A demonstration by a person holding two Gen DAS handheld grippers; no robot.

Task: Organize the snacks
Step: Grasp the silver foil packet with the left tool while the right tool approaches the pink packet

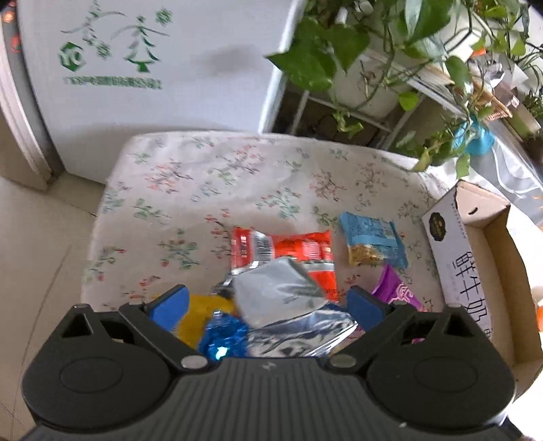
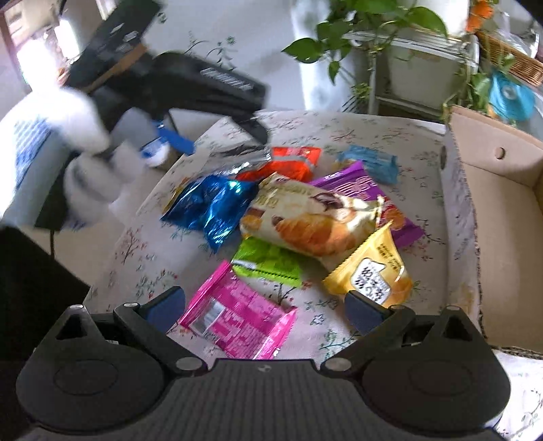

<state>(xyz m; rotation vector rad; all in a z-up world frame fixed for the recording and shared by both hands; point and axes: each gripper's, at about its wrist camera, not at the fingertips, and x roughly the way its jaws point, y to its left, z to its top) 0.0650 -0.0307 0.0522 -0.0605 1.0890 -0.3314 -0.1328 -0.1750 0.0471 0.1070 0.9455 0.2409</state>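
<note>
Near the table's middle, snack packets (image 2: 305,217) lie heaped, none yet in the cardboard box (image 2: 502,217) at the right edge

Left gripper (image 1: 268,302) hangs spread wide over a silver packet (image 1: 281,295), grasping nothing; right gripper (image 2: 264,305) is likewise released above the pink packet (image 2: 237,322). Overlapping slick wrappers could slide or lift together. Motion blur smears the left gripper in the right view, and the box's far side is cut off

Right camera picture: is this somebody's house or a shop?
Probably a home: a flowery tablecloth under the snack packets, potted plants on a stand, and what looks like a fridge nearby.
</note>
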